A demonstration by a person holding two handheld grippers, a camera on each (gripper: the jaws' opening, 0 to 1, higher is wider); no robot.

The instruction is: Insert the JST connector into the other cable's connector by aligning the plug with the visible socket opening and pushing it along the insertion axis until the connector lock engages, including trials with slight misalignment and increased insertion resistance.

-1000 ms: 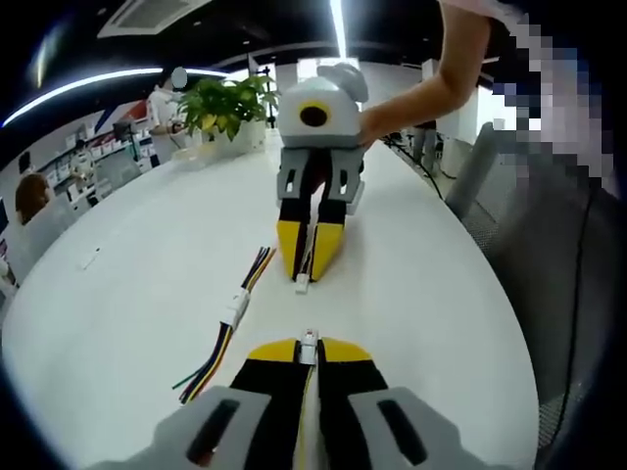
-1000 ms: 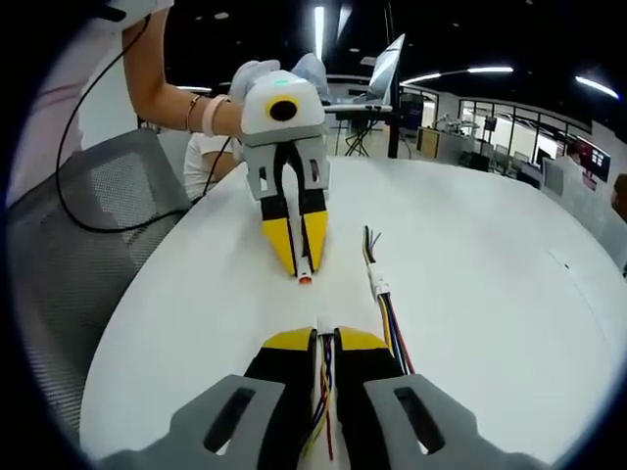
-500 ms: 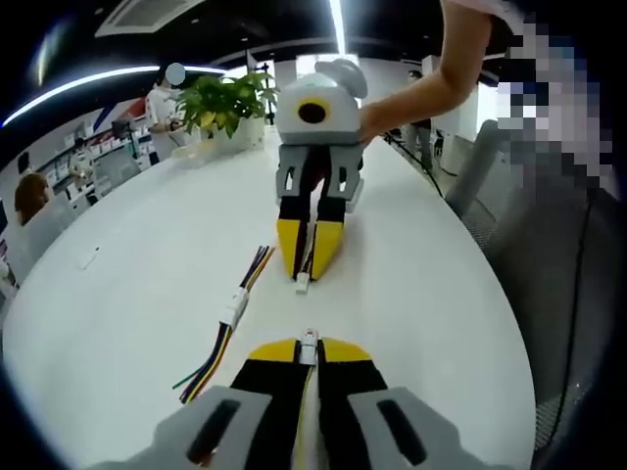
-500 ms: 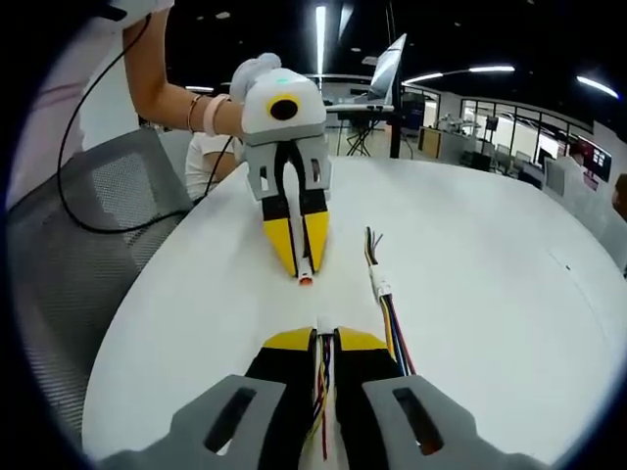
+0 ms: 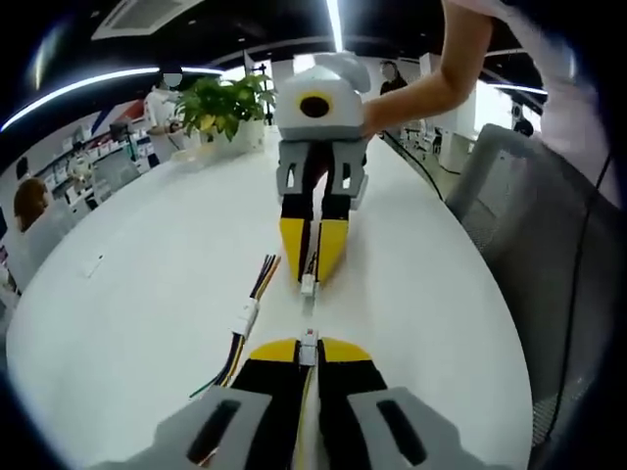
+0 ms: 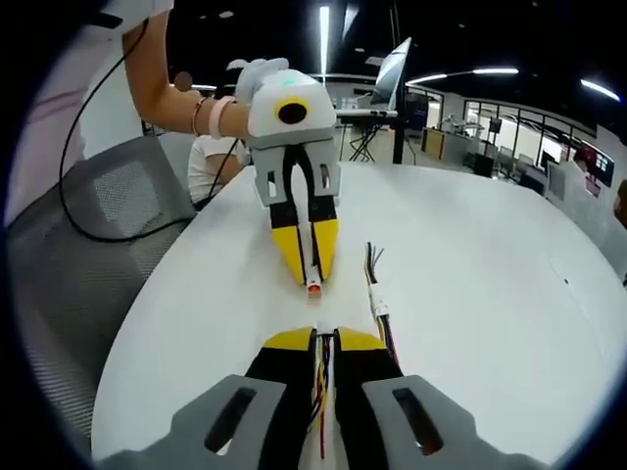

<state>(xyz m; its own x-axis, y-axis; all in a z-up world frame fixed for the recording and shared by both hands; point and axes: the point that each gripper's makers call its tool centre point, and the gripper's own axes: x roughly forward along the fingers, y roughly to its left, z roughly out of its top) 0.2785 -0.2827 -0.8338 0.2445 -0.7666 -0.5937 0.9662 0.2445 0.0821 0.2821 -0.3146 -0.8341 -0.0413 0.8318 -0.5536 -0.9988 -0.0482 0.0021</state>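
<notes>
Your left gripper (image 5: 309, 351) had its jaws clenched on a small white plug (image 5: 310, 342) that stuck out just past the tips. Facing it, your right gripper (image 5: 313, 277) was clamped the same way on the socket (image 5: 309, 285), whose wires (image 6: 320, 392) ran back between its jaws. The two connectors sat tip to tip with a small gap between them, just above the white table (image 5: 137, 294).

The main risk from there was a crooked entry. Each connector showed only a short stub beyond its jaws, and a slight roll or yaw of either hand would have set the plug against the socket's rim instead of its opening. Pushing harder against that resistance could have made a connector slip back or twist in the jaws, or bent the pins. The lock might also have stayed unlatched if you stopped at the first firm feel.

The plug looked pale and blocky, with a reddish tip in the right gripper view. A spare mated cable (image 5: 242, 316) lay on the table to the left of your left jaws, well clear of the line of insertion.
</notes>
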